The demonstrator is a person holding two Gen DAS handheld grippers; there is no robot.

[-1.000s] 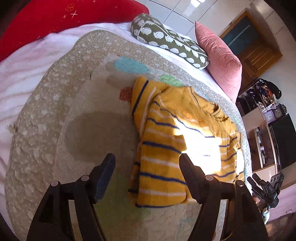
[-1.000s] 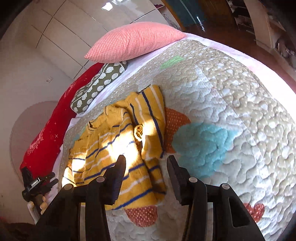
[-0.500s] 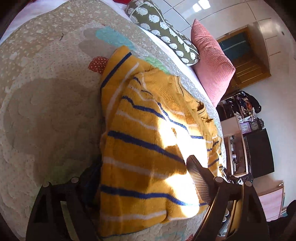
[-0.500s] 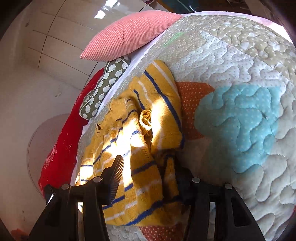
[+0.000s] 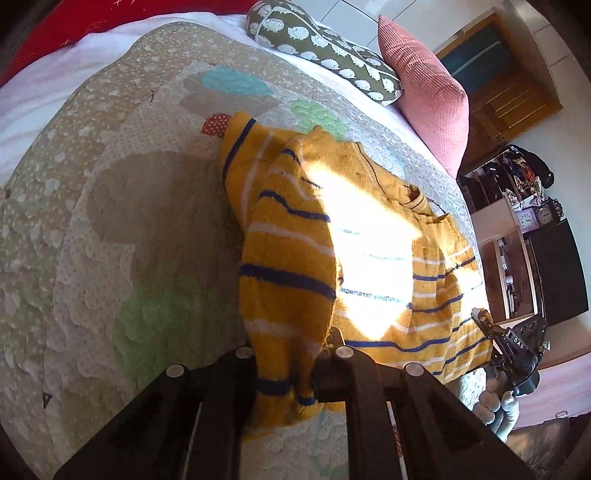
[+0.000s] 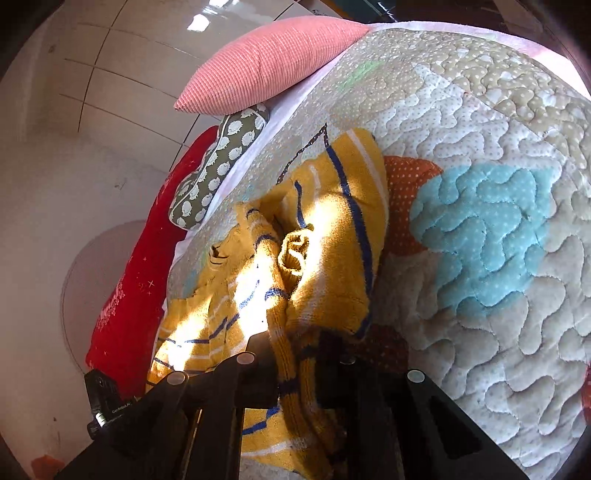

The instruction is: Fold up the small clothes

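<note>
On the quilt (image 5: pixel 110 221), with the red cushion (image 5: pixel 55 33) far to the left, the left gripper (image 5: pixel 284 373) has just been closing and is now clamped on the near hem corner of the yellow striped sweater (image 5: pixel 288 258), cloth bunched between its jaws. The sweater lies on the bed just right of the quilt's middle, sleeves already turned in over the chest, neck toward the patterned pillow (image 5: pixel 325 55) and pink pillow (image 5: pixel 424 92). Further right, the right gripper (image 6: pixel 295 354) has likewise just been closing and pinches the other hem corner, knit gathered thickly in its jaws. The knit looks soft, light and floppy, likely to sag and stretch between the two holds, not slippery or fragile; gripping both hem corners through all layers seems the sensible place, so the bottom can be carried evenly up toward the collar
</note>
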